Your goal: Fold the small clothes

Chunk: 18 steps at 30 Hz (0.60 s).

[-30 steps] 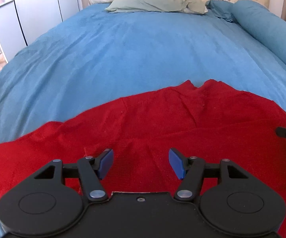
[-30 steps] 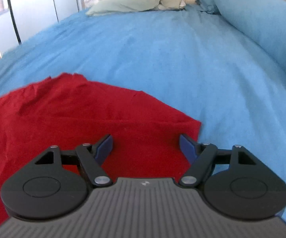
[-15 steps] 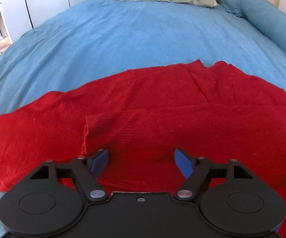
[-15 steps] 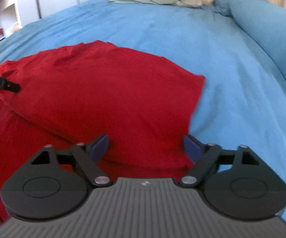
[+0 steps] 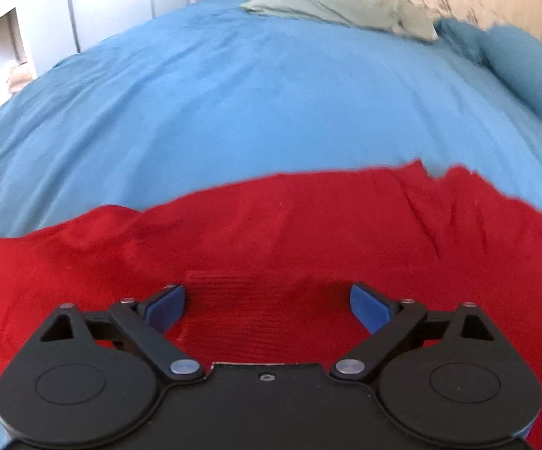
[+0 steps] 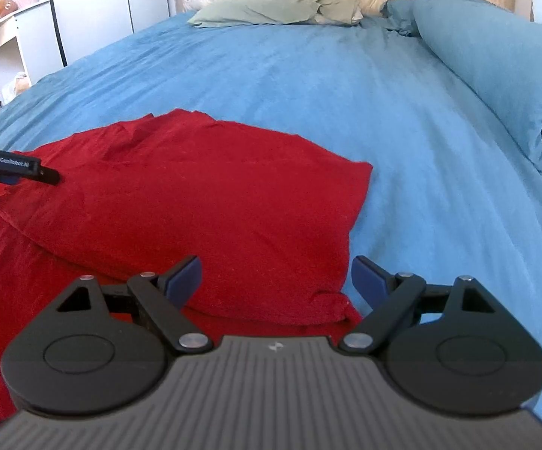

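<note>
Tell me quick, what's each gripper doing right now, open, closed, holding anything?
Left gripper: open, holding nothing, just above the red garment.
Right gripper: open, holding nothing, over the garment's folded edge.

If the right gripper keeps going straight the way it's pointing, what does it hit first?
Most likely the red garment: the folded layer lies directly ahead of the open right gripper, between its fingertips. Beyond that there is only the blue bedspread. Depth is hard to judge through the fisheye.
</note>
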Each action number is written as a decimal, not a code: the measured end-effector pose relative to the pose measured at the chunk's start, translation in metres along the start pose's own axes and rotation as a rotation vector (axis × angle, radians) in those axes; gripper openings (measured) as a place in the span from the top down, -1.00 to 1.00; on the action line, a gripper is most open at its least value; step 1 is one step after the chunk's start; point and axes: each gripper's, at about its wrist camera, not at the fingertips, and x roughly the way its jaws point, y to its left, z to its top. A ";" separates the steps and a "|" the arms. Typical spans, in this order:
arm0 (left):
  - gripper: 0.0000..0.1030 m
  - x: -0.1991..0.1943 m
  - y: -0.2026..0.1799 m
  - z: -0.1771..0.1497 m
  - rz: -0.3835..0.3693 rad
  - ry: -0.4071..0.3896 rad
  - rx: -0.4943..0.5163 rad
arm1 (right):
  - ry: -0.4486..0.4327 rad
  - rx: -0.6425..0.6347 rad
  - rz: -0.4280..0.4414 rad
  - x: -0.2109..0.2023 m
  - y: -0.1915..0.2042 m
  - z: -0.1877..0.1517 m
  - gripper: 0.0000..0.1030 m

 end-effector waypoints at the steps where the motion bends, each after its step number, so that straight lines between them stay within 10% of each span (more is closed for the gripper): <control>1: -0.89 -0.009 0.004 0.001 -0.003 -0.017 -0.015 | -0.009 -0.003 0.001 -0.004 0.002 0.003 -0.99; 11: -1.00 -0.169 0.108 -0.013 0.035 -0.104 -0.129 | -0.080 -0.090 0.105 -0.061 0.094 0.075 -1.00; 18: -1.00 -0.196 0.236 -0.044 0.110 -0.082 -0.459 | -0.069 -0.116 0.215 -0.062 0.205 0.099 -1.00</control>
